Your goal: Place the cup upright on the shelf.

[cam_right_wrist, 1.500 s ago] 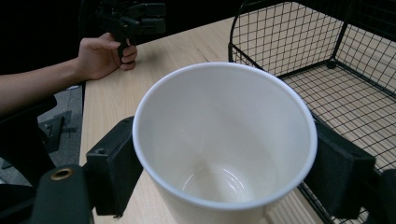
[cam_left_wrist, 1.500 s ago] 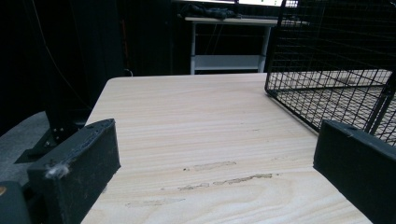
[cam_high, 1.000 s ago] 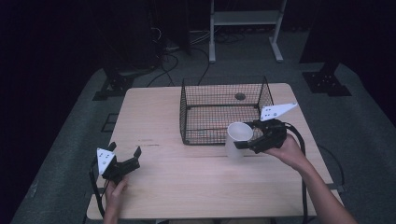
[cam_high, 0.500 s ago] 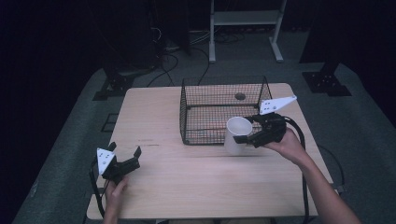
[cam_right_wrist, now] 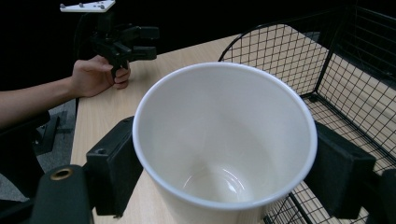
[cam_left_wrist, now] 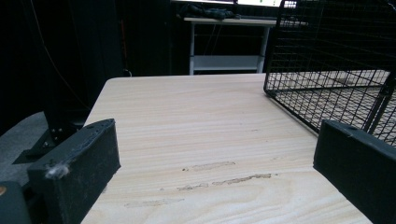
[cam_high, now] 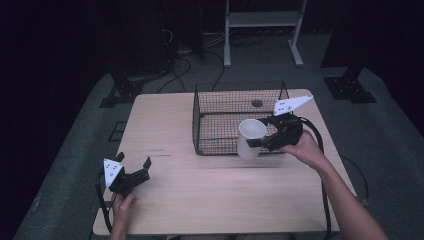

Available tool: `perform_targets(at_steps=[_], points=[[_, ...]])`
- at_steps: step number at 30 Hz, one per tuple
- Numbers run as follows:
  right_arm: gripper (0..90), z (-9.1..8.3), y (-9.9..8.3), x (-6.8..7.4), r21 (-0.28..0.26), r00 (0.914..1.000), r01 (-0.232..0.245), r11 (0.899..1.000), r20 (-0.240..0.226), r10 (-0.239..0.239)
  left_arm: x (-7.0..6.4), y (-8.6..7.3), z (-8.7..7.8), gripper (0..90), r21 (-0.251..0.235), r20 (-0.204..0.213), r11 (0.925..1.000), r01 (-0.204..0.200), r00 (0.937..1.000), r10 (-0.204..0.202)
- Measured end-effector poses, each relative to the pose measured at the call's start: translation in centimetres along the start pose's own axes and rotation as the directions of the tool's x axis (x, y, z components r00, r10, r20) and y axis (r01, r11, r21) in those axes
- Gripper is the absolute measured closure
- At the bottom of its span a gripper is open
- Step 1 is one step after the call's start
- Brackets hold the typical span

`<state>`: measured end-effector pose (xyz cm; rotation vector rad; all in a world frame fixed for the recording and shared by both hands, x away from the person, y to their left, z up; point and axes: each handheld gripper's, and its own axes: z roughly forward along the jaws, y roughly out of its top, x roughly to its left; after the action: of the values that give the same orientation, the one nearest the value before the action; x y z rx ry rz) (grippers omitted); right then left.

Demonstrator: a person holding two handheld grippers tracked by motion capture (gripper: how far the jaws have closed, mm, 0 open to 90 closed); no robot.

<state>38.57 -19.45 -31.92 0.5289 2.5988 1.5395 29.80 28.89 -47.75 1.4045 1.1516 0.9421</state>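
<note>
Apparently midway: white cup clamped between right tongs, raised at front edge of wire basket, not yet inside. Left tongs spread wide, empty, resting near table corner. Likely left: lowering cup into basket, then releasing.

- Ahead of the left gripper's spread jaws: bare table, nothing between them.
- Ahead and to their right stands a wire basket.
- The basket's wall sits just beyond the right gripper's jaws, which clamp a cup.
</note>
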Motion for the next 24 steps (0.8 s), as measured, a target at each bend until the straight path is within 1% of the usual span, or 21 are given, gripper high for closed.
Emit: perform_targets(at_steps=[10,12,23,24], points=[[19.6,0.0,1.3,-0.7,0.006,0.9999,0.008,1.0,0.008,-0.008,0.0,0.0,0.0,0.0,0.0,0.0,1.0,0.001,1.0,-0.001],[19.6,0.0,1.4,-0.8,0.001,0.9999,0.01,1.0,0.01,-0.01,0.0,0.0,0.0,0.0,0.0,0.0,1.0,0.001,1.0,-0.001],[19.6,0.3,2.2,-1.6,0.013,0.9999,0.008,1.0,0.012,-0.008,0.0,0.0,0.0,0.0,0.0,0.0,1.0,0.002,1.0,-0.002],[19.6,0.3,2.3,-1.7,0.006,0.9999,0.008,1.0,0.013,-0.008,0.0,0.0,0.0,0.0,0.0,0.001,1.0,0.002,1.0,-0.002]])
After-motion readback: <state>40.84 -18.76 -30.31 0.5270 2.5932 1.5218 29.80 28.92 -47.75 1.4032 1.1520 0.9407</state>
